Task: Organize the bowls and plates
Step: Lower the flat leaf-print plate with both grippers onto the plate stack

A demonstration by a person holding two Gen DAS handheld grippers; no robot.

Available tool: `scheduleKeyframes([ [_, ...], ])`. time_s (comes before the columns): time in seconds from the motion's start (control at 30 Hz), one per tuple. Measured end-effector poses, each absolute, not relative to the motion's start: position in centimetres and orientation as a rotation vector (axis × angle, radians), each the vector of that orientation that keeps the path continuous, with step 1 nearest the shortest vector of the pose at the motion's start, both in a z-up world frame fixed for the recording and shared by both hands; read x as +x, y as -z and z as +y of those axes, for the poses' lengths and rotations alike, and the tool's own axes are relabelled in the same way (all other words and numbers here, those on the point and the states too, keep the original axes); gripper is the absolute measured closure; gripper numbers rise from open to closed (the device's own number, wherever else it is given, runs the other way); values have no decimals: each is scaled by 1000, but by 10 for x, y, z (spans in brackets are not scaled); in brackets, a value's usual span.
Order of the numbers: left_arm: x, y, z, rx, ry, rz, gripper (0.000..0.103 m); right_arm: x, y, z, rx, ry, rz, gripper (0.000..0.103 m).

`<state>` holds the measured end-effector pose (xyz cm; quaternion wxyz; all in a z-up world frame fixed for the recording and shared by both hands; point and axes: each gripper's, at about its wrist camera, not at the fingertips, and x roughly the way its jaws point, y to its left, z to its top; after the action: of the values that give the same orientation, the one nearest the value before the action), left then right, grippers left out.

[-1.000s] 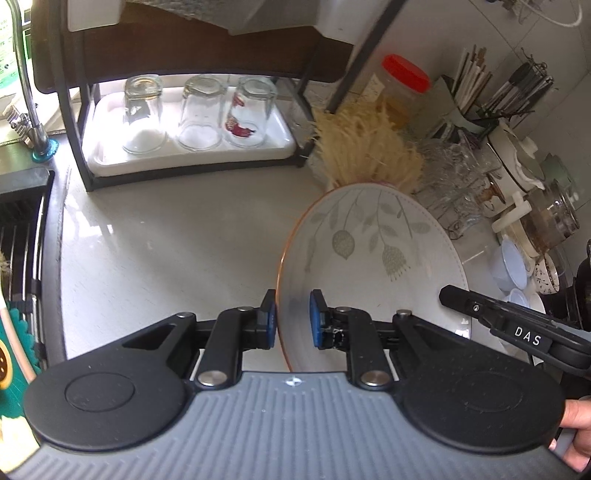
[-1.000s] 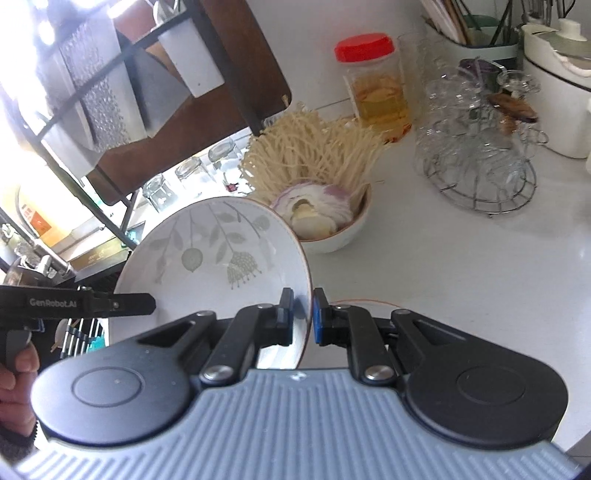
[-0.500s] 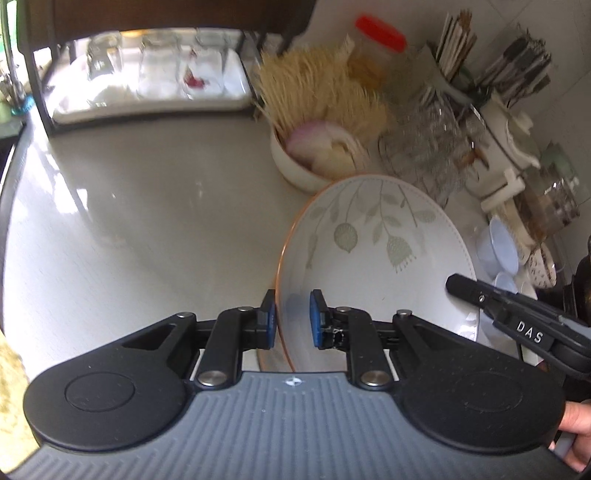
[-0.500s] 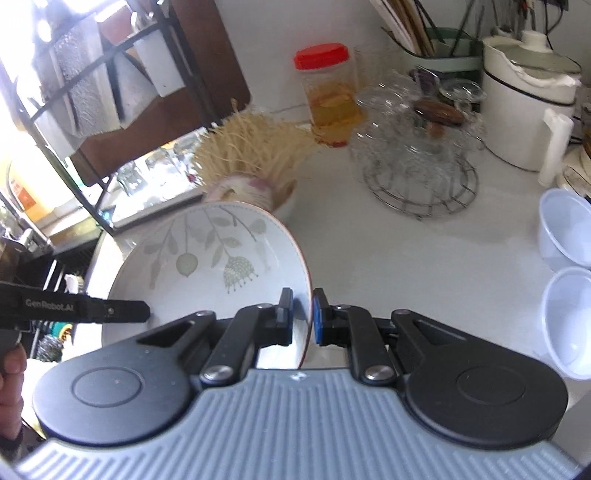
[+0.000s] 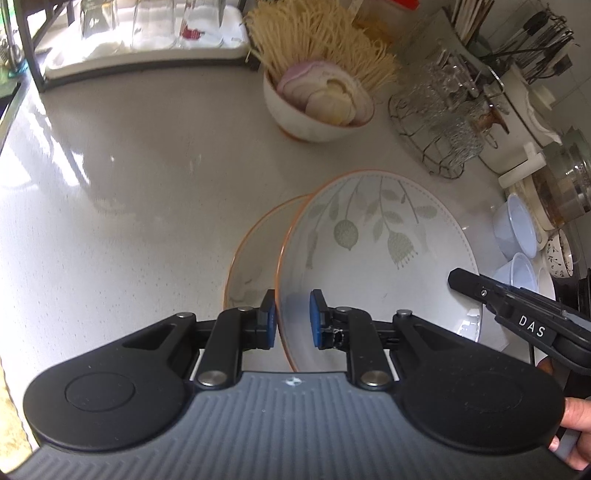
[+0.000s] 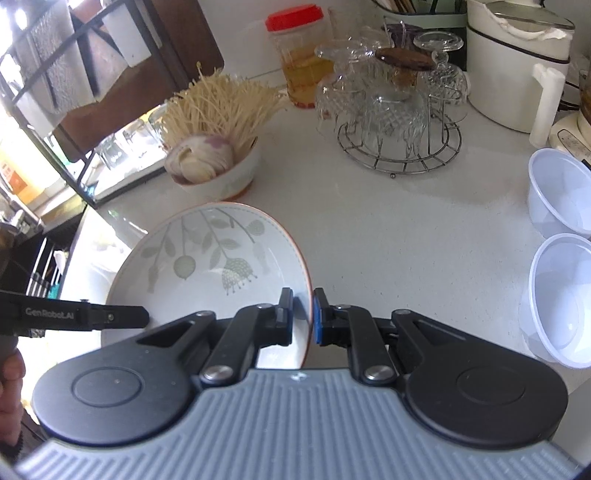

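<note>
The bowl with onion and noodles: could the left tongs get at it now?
Probably not yet. The left tongs are shut on the leaf-pattern plate's rim. The counter toward the onion bowl looks free once the plate is released.

The near rim of the leaf-patterned plate point(image 5: 373, 258) is hidden behind the body of the left tongs point(image 5: 291, 317), and in the right wrist view behind the right tongs point(image 6: 303, 314). A second plate point(image 5: 255, 254) lies under it, mostly covered; whether the 2 touch cannot be told. The red-lidded jar point(image 5: 402, 3) is cut off by the top edge. The glasses point(image 5: 140, 22) on the far rack lose their tops at the same edge. The patterned dishes point(image 5: 559, 253) at far right are too small to make out.
</note>
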<state>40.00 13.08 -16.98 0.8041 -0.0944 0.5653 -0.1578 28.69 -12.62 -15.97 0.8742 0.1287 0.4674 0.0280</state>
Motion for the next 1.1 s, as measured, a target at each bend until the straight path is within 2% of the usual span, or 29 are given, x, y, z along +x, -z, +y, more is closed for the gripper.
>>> scheduleKeyframes([
  [1.1,399,177,142,-232,307,1253,79,293,177,-116,301,-74,1051,87],
])
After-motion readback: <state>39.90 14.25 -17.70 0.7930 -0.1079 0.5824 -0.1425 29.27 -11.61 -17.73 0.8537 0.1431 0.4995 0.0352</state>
